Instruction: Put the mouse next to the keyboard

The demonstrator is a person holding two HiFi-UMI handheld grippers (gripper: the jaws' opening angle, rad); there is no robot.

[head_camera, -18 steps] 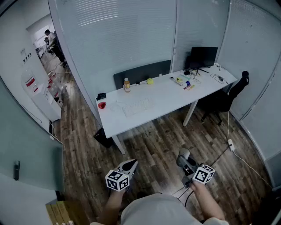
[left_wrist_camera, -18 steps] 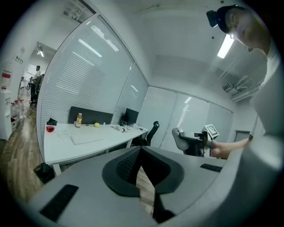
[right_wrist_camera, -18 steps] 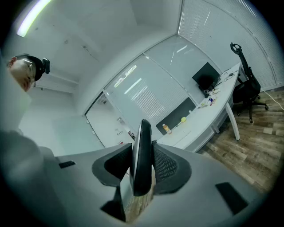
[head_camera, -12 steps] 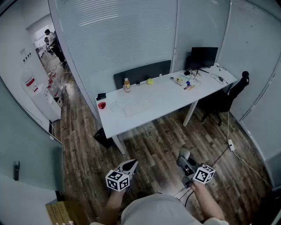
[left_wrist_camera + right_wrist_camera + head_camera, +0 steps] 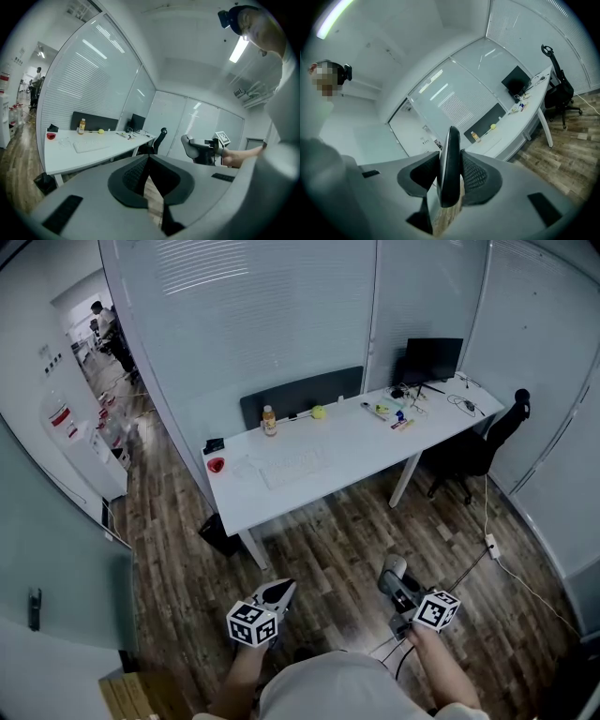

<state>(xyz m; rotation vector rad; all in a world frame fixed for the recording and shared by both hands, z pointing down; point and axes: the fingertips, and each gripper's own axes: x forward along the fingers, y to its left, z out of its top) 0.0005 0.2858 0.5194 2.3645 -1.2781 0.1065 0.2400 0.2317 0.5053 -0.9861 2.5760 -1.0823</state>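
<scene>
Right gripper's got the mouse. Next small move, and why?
Probably step toward the white desk with the right gripper shut on the mouse. The keyboard lies on that desk, across open floor and seemingly beyond reach, so releasing here would just drop the mouse.

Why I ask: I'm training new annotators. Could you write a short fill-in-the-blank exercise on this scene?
1. The right gripper is shut on the ____.
2. The left gripper has its jaws together and holds ____.
3. In the head view, the keyboard lies on the white desk, and the monitor stands at the desk's ____ end.

Missing words: mouse; nothing; right.
</scene>
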